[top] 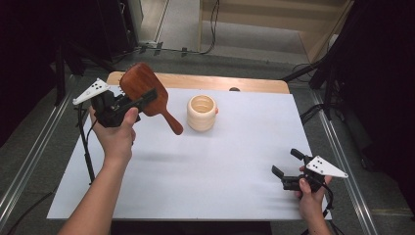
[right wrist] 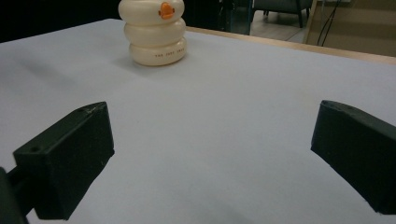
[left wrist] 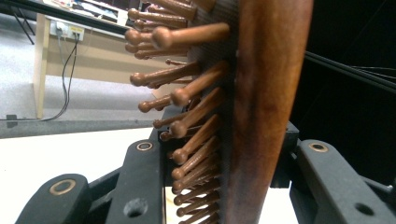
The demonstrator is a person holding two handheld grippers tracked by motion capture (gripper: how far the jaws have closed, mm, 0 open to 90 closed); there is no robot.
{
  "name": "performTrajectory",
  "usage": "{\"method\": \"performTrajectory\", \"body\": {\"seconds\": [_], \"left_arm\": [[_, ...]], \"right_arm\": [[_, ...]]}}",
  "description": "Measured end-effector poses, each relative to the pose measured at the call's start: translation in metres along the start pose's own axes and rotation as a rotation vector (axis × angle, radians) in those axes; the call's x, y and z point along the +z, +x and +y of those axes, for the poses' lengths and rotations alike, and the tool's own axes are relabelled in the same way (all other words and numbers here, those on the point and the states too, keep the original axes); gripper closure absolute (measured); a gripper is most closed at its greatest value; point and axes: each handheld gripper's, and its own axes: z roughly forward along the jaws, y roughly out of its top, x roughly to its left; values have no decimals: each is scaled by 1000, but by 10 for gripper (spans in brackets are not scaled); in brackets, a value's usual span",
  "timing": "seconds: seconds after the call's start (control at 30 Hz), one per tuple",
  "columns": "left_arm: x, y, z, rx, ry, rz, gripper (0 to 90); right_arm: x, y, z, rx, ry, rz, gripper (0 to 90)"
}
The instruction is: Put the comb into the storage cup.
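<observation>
1. The left gripper (top: 128,104) has its jaws clamped across the head of a wooden hairbrush (top: 144,92); in the left gripper view the brush's paddle (left wrist: 268,107) stands edge-on between the two black jaws, with its wooden bristles (left wrist: 187,93) pointing off to one side.
2. The brush is held in the air over the far left of the counter (top: 205,171), its handle slanting down and right toward a cream ribbed cup (top: 201,112).
3. The cup stands upright near the far middle of the counter, apart from the brush; an orange mark (right wrist: 166,9) shows on its side in the right gripper view.
4. The right gripper (top: 286,169) rests at the near right with jaws wide apart, holding nothing.
5. Judged from this, the carrying step is in hand. The next move likely calls for swinging the brush over the cup's mouth, tilting the handle downward, lowering it in, then loosening the jaws.
</observation>
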Motion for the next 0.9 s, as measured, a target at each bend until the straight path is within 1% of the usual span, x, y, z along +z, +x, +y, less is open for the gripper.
{"method": "performTrajectory", "body": {"seconds": [0.2, 0.3, 0.43, 0.9], "left_arm": [[9, 2, 6, -9, -6, -6, 599], [14, 3, 7, -7, -6, -9, 598], [22, 5, 8, -16, -2, -10, 599], [43, 8, 15, -6, 8, -6, 599]], "right_arm": [[-1, 0, 0, 1, 1, -2, 0], [-1, 0, 0, 0, -3, -1, 0], [-1, 0, 0, 2, -2, 1, 0], [-1, -1, 0, -3, 0, 0, 0]]}}
